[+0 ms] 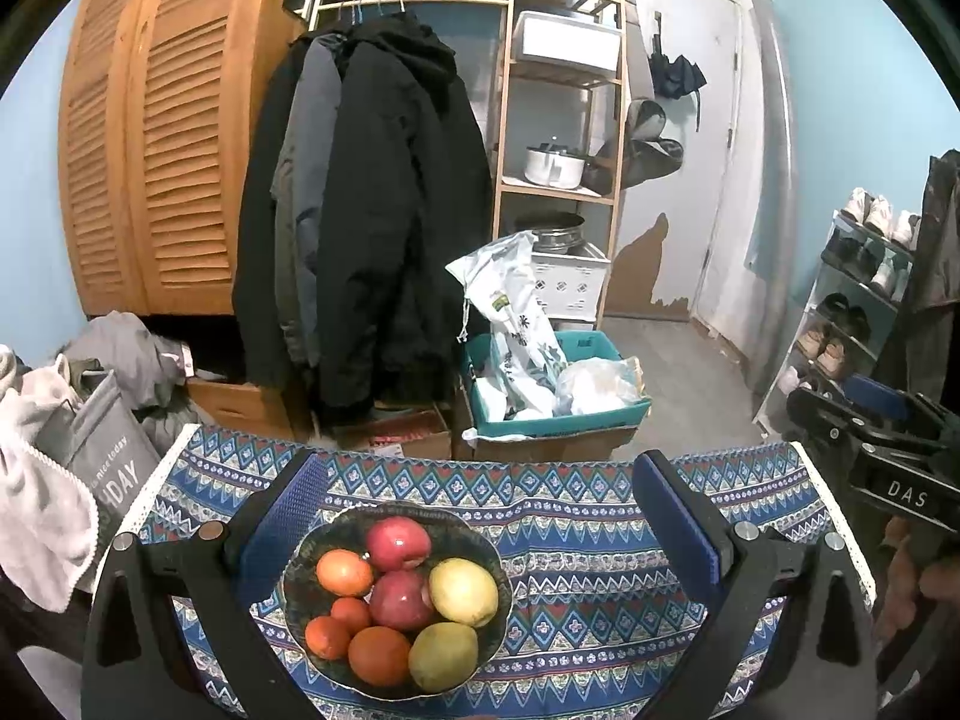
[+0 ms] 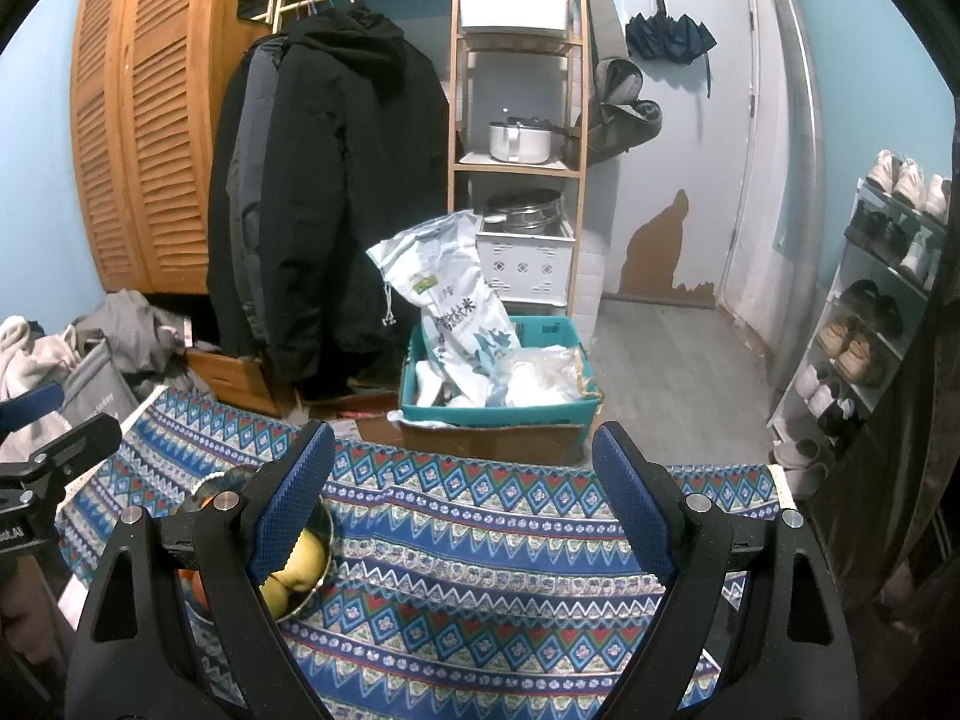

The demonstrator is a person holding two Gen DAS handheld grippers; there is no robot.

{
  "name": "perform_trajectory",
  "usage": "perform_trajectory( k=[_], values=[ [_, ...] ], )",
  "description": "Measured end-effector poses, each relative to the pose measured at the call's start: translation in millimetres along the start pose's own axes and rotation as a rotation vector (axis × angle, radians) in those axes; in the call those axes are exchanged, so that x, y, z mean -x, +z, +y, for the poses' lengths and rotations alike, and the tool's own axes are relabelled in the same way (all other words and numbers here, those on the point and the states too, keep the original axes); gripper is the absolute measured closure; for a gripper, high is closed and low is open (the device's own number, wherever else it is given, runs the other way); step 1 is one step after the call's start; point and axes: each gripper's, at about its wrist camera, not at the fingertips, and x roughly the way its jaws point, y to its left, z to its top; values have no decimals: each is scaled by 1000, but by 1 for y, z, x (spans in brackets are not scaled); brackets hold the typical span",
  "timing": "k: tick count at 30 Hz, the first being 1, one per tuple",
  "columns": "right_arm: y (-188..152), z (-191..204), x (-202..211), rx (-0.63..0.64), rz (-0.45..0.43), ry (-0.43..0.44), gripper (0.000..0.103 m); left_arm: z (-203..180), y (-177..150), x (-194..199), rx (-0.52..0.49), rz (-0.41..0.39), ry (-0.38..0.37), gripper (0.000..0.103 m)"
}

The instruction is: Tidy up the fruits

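A dark patterned bowl (image 1: 300, 564) sits on a blue patterned cloth (image 1: 588, 576) and holds two red apples (image 1: 398, 542), two yellow-green fruits (image 1: 463, 591) and several oranges (image 1: 344, 572). My left gripper (image 1: 480, 501) hangs open above the bowl, its blue pads wide apart and empty. In the right wrist view my right gripper (image 2: 465, 480) stands open over bare cloth (image 2: 480, 570), to the right of the bowl (image 2: 321, 531). Only the yellow fruits (image 2: 303, 561) and a sliver of orange show there, behind the left finger.
Beyond the cloth's far edge stand a teal box (image 1: 600, 414) with bags, cardboard boxes, hanging black coats (image 1: 384, 210) and a wooden shelf (image 1: 558, 120). A shoe rack (image 2: 870, 312) lines the right wall. Clothes and a grey bag (image 1: 102, 450) lie at the left.
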Motion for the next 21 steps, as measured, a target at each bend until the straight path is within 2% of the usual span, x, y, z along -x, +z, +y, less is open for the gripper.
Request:
perform_trajectory(
  k=[21],
  values=[
    [1,1,0,1,0,0,16,3,0,-1,20,7,-7,1]
  ],
)
